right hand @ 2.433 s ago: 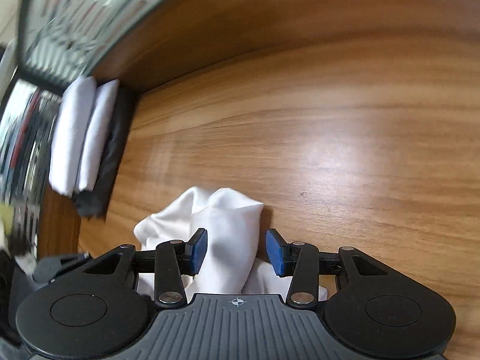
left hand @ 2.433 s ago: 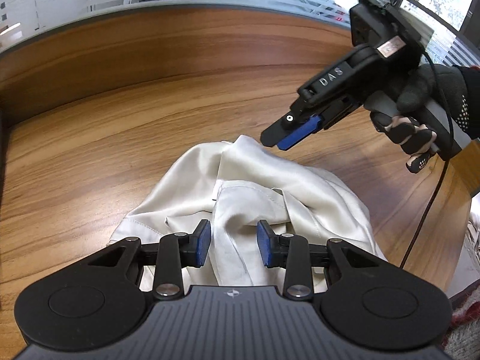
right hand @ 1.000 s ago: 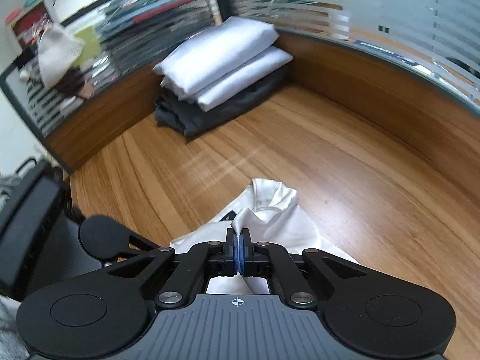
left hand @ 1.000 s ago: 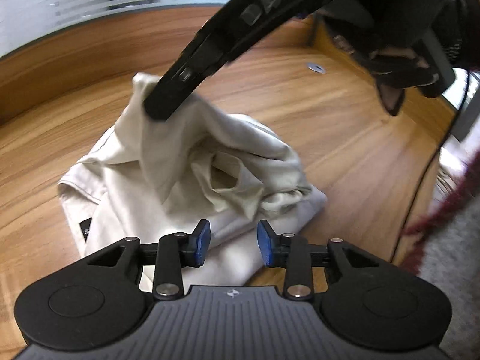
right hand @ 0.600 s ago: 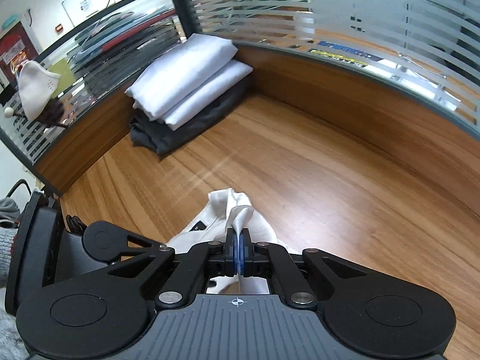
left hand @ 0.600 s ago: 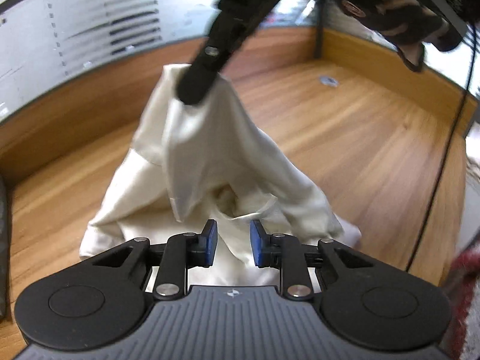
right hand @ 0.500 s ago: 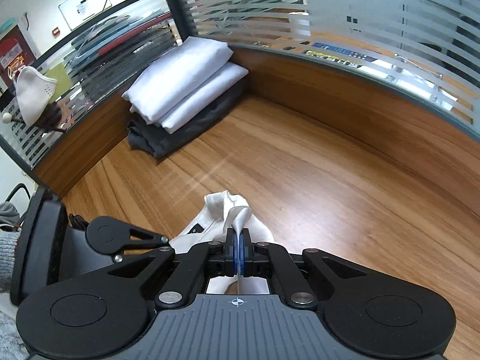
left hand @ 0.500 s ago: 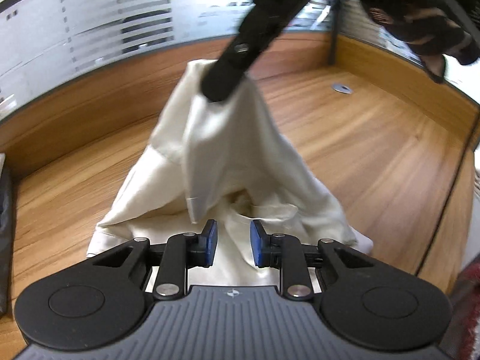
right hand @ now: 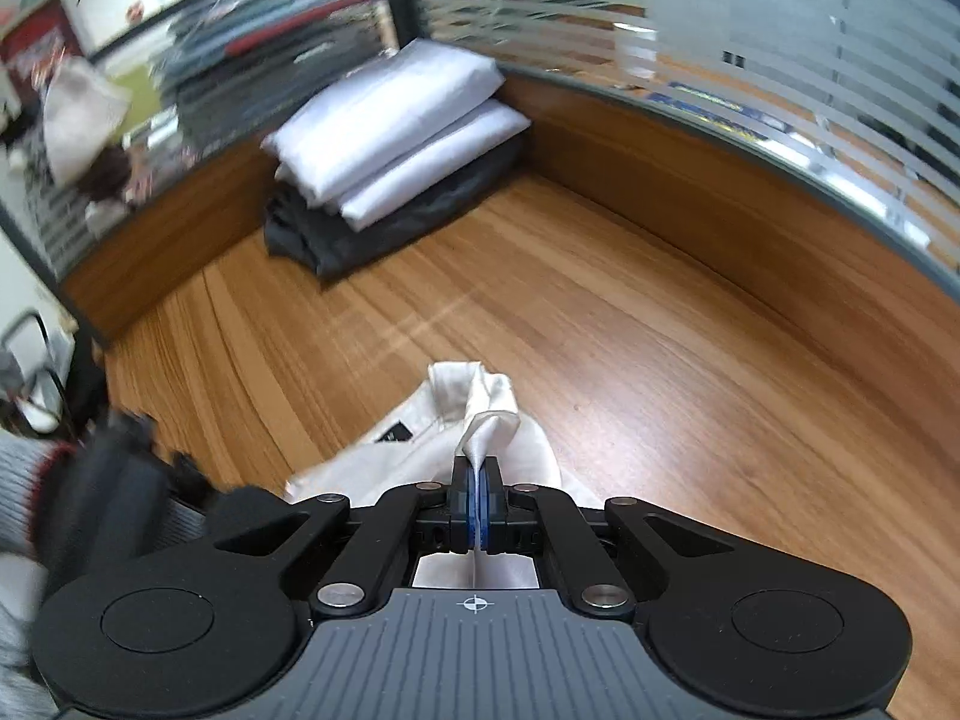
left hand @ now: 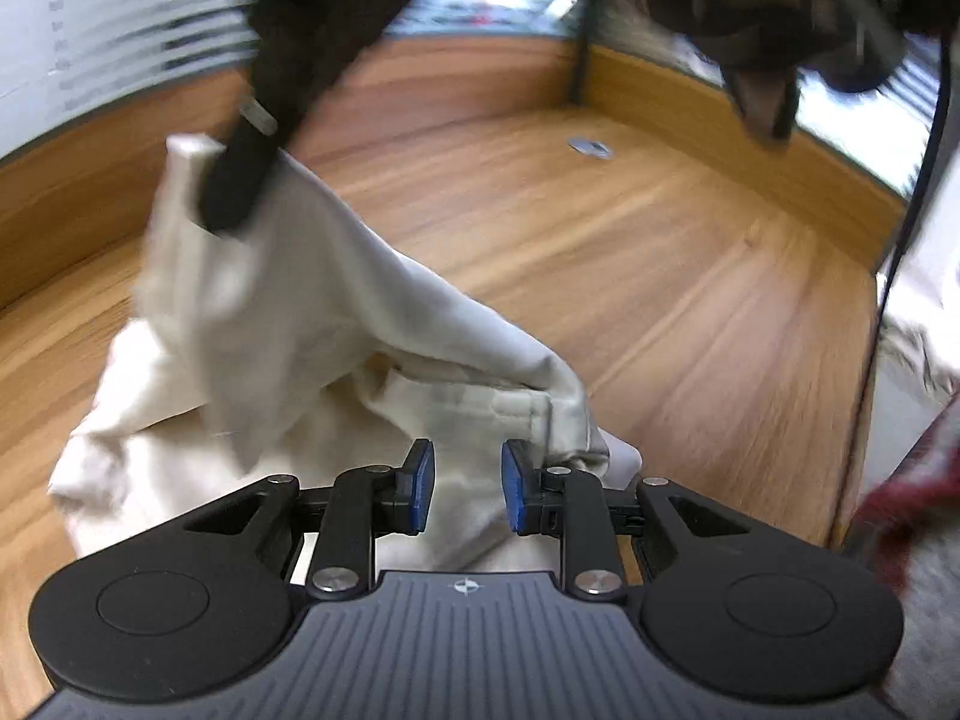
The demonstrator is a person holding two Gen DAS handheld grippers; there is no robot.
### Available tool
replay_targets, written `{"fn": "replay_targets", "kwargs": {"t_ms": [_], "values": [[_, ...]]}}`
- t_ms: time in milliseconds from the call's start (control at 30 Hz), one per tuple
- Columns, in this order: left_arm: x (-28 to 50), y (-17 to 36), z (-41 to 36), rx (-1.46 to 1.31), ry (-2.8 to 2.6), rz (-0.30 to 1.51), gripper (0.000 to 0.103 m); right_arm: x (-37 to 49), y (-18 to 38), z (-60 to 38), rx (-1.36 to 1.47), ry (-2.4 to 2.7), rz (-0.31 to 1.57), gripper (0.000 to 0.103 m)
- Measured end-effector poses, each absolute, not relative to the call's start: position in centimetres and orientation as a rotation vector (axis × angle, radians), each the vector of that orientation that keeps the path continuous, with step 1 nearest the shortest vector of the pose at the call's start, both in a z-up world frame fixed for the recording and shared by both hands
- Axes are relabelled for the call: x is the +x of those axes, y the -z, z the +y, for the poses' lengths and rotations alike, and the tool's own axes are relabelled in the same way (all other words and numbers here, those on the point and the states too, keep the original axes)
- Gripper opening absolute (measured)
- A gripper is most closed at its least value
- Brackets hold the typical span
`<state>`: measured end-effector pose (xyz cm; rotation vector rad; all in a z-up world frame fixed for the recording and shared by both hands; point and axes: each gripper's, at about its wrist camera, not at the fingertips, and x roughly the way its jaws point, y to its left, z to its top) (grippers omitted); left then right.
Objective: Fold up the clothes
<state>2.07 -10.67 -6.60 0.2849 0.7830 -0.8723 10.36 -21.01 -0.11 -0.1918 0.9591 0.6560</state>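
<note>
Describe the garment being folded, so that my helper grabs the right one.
On the wooden desk, away from the folded stack in the far corner, lies one crumpled cream garment. Unlike the stack's neat pieces, it is loose, one corner lifted by the right gripper.

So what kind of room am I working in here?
Probably an office: a wooden desk edged by striped frosted glass partitions, with a stack of folded clothes in the corner.

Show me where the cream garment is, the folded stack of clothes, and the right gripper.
cream garment (left hand: 312,300): left wrist view, on the lifted fold.
folded stack of clothes (right hand: 390,120): right wrist view, on the top white piece.
right gripper (right hand: 477,504): right wrist view, at the closed blue pads pinching cloth.
</note>
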Motion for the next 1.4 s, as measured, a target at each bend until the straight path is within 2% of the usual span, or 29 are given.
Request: {"fn": "replay_targets", "kwargs": {"t_ms": [233,333,433,533,600,667,833,933,1100,1133,1200,1233,1267,1300,1400], "values": [[1.2,5.4,-3.0,0.133,0.625,0.868,0.029,7.0,3.7,-16.0,-0.382,-0.718,0.93,0.005],[1.5,5.1,-0.5,0.044,0.518,0.91,0.034,5.5,6.0,-14.4,-0.417,-0.771,0.975,0.01],[2.5,4.4,1.6,-0.061,0.437,0.927,0.034,4.5,7.1,-14.4,-0.411,-0.794,1.004,0.019],[3.9,3.9,2.1,-0.16,0.391,0.925,0.034,3.9,6.4,-15.8,-0.339,-0.782,0.999,0.026],[4.8,3.6,1.9,-0.21,0.374,0.931,0.034,3.5,5.5,-17.3,-0.268,-0.76,0.989,0.035],[5.7,3.5,1.4,-0.231,0.372,0.937,0.037,3.1,4.5,-18.9,-0.194,-0.726,0.978,0.036],[7.9,4.1,-1.1,-0.242,0.385,0.956,0.039,2.3,3.8,-23.8,-0.053,-0.522,0.979,0.036],[9.2,4.8,-2.3,-0.22,0.365,0.977,0.043,2.2,5.0,-26.8,0.075,-0.404,1.026,0.036],[10.3,5.8,-3.3,-0.194,0.329,1.017,0.043,2.0,7.8,-29.7,0.272,-0.295,1.096,0.037],[10.3,5.9,-3.3,-0.195,0.332,1.018,0.042,2.0,8.2,-29.7,0.296,-0.294,1.101,0.037],[10.4,5.8,-3.3,-0.201,0.349,1.017,0.029,1.9,8.8,-29.5,0.31,-0.286,1.101,0.037],[10.5,5.6,-3.2,-0.207,0.357,1.014,0.013,1.9,9.0,-29.3,0.302,-0.28,1.098,0.036],[10.5,5.3,-3.1,-0.213,0.365,1.01,0.007,2.0,9.1,-29.0,0.279,-0.272,1.097,0.026],[10.5,4.9,-3.0,-0.216,0.366,1.002,0.007,2.0,9.0,-28.8,0.255,-0.266,1.094,0.007],[10.7,3.6,-2.2,-0.246,0.361,0.995,0.005,1.6,7.7,-28.9,0.21,-0.254,1.054,0.007]]}}
